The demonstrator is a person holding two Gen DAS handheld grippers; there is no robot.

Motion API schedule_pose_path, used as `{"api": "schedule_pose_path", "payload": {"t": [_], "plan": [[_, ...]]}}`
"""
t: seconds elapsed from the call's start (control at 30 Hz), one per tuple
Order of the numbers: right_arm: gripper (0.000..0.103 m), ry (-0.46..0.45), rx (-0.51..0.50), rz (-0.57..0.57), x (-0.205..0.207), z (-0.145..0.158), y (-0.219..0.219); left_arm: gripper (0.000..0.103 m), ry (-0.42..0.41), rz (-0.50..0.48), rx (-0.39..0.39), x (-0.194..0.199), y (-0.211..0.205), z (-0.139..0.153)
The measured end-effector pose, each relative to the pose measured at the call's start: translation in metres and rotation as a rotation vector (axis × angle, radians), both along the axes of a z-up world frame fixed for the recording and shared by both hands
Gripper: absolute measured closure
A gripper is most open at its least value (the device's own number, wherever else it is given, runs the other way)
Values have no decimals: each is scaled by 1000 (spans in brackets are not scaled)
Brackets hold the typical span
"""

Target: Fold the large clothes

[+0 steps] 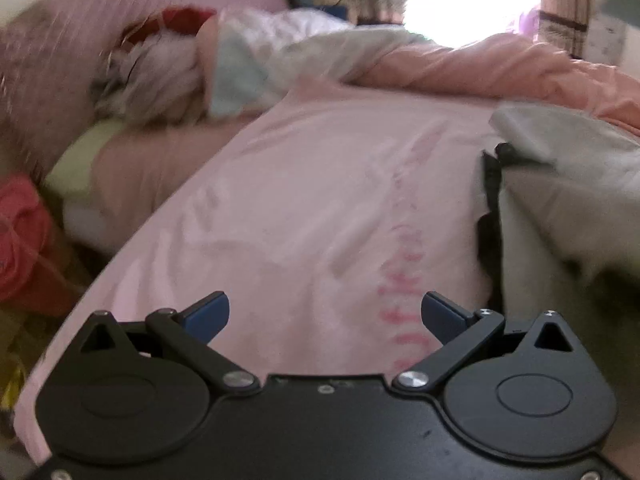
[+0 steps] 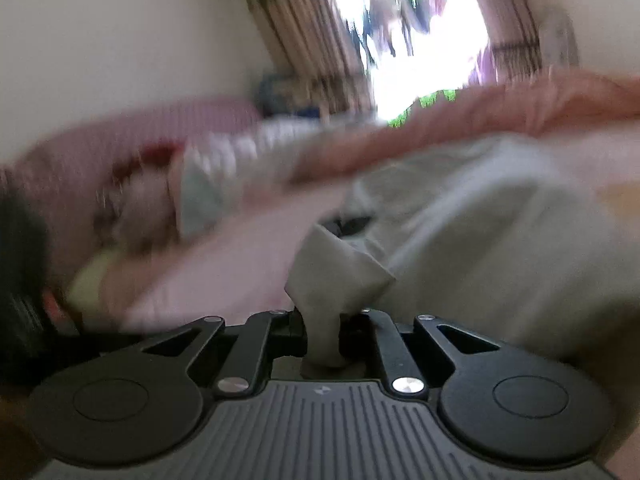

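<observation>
Right tool (image 2: 322, 322) pinches grey garment (image 2: 460, 216) corner, left tool (image 1: 325, 314) wide, orientation unclear

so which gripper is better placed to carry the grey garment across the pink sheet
Right: the right gripper is already shut on the grey garment. The left gripper hangs open over the pink sheet, holding nothing.

Pink sheet (image 1: 304, 208) covers bed; crumpled orange-pink duvet (image 1: 500, 68) beyond; striped pink headboard (image 1: 120, 8) left; curtains (image 1: 564, 20) flank bright window (image 1: 472, 0)

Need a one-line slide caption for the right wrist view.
Right claw shut on a bunched corner of grey garment, above the pink bedsheet.
</observation>
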State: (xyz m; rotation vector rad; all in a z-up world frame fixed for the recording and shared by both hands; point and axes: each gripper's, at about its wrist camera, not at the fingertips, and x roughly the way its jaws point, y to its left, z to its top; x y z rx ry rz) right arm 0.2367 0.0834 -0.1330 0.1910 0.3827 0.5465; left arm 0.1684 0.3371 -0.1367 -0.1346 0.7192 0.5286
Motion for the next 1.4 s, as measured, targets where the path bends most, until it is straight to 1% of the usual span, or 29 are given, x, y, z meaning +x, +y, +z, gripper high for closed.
{"api": "schedule_pose_path", "payload": {"t": [0.07,0.1,0.23,0.27,0.47,0.53,0.6,0.67,0.73,0.77,0.8,0.83,0.87,0.9,0.97,1.0,1.03,1.07,1.1,1.13,1.17,1.2,1.23,1.27,1.3,1.33,1.37,1.4], "plan": [[93,-20,-55,-15,-4,-14,8,0,15,4,-2,-2,2,-2],[93,-32,-73,-19,-3,-16,9,0,17,4,2,-3,1,-3],[93,-5,-56,-13,1,-12,7,0,13,-28,-2,0,-7,-1],[93,-8,-63,-13,-7,-14,8,0,12,-35,2,1,-11,-1],[91,-10,-86,-6,-5,-18,23,0,22,-70,26,2,-22,-1],[88,-26,-143,31,-4,-11,28,0,31,-64,24,3,-20,-3],[84,-44,-197,74,-6,6,25,0,17,-52,14,2,-16,0],[73,-55,-118,112,-13,29,5,0,-19,-50,-2,-2,-15,8],[67,-52,13,169,-20,54,-25,0,-50,-34,-8,-6,-16,17],[67,-75,61,157,-25,64,-40,0,-62,-28,-15,-7,-18,23],[71,-111,80,125,-31,73,-55,0,-86,-32,-20,-9,-22,30],[86,-144,63,95,-35,80,-67,0,-121,-46,-21,-12,-29,39],[93,-161,41,71,-37,85,-77,0,-142,-62,-19,-14,-37,47],[94,-166,18,37,-35,87,-88,0,-164,-85,-12,-16,-45,54],[96,-140,3,-23,-26,81,-101,0,-218,-139,-3,-17,-67,68],[96,-100,-4,-45,-18,73,-106,0,-237,-165,-9,-15,-76,70],[97,-51,-15,-69,-10,61,-107,0,-245,-202,-27,-9,-86,68],[103,1,-30,-93,-2,46,-107,0,-238,-227,-44,-3,-94,63],[103,37,-29,-112,3,29,-107,0,-220,-246,-58,5,-100,54],[103,55,-26,-126,4,10,-108,0,-163,-249,-55,16,-107,38],[103,52,-52,-141,2,-6,-107,0,-70,-229,-31,26,-112,19],[103,32,-115,-152,-1,-21,-101,0,1,-212,-2,31,-116,1],[103,-26,-185,-145,-9,-31,-94,0,47,-196,25,30,-117,-23],[103,-63,-233,-147,-17,-33,-88,0,-3,-189,1,18,-114,-36],[103,-66,-234,-152,-22,-31,-87,0,-37,-167,-47,8,-109,-41],[103,-40,-199,-152,-26,-29,-90,0,-48,-145,-112,1,-101,-42],[103,-7,-158,-143,-27,-26,-95,0,-45,-150,-128,-1,-99,-40],[103,36,-119,-123,-29,-21,-101,0,-28,-158,-124,-2,-98,-37]]}}
